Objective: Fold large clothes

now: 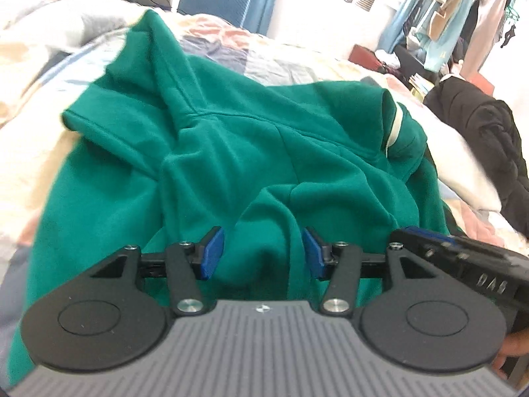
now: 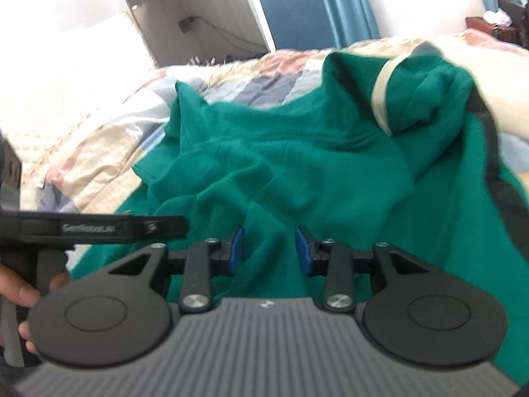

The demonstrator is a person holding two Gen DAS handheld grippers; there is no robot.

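- The left gripper has its blue pads apart. A fold of the green hoodie sits between them, but the pads do not press it.
- The right gripper is also apart, with green cloth bunched in its gap and no squeeze that I can see.
- The hoodie lies crumpled just ahead of both grippers. If a gripper shuts on only the top layer, the fold could come out crooked or slip loose.
- Beyond it is a patchwork bed quilt; its soft cloth could get pinched too.
- A black jacket lies to the right, and hanging clothes fill the far corner.
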